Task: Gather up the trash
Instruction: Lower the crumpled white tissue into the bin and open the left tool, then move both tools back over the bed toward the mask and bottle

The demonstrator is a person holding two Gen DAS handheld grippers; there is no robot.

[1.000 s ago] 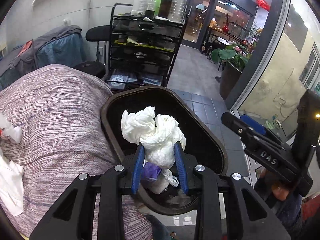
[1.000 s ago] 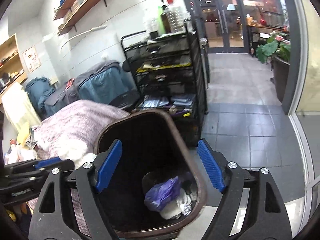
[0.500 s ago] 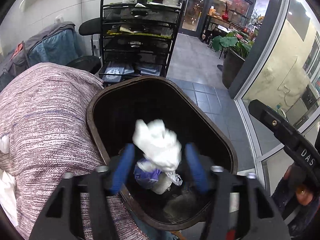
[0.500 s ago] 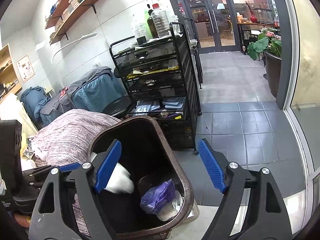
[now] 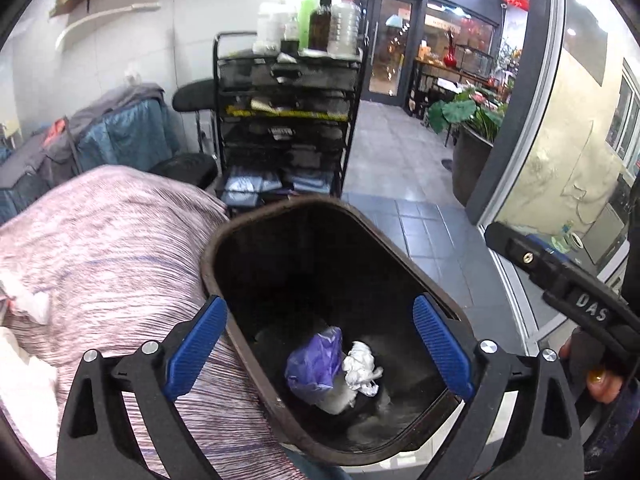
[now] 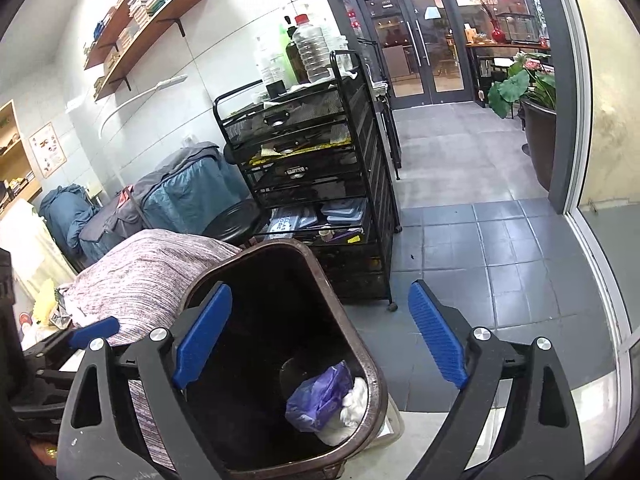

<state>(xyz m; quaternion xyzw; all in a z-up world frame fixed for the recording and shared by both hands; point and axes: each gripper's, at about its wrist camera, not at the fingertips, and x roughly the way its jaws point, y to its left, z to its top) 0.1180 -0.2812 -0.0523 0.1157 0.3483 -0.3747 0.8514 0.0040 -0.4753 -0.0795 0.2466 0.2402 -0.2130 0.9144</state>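
Note:
A dark brown trash bin [image 5: 248, 232] stands open below me; it also shows in the right wrist view [image 6: 372, 384]. At its bottom lie a purple bag [image 5: 314, 364] and crumpled white tissue [image 5: 360, 368]; the right wrist view shows the purple bag [image 6: 320, 396] and some white tissue [image 6: 352, 400] too. My left gripper [image 5: 318, 350] is open and empty above the bin's mouth. My right gripper [image 6: 320, 338] is open and empty over the bin's right rim. The right gripper's body [image 5: 568, 288] shows at the right of the left wrist view.
A pink-grey knitted cloth [image 5: 100, 248] covers a surface left of the bin, with white tissue [image 5: 28, 304] on it. A black mesh drawer cart [image 6: 312, 176] with bottles on top stands behind. Grey tiled floor [image 6: 500, 248] lies to the right, by a glass wall.
My left gripper opened and let go of the white tissue wad, which fell into the bin. The left gripper then rose a little. The right gripper stayed open.

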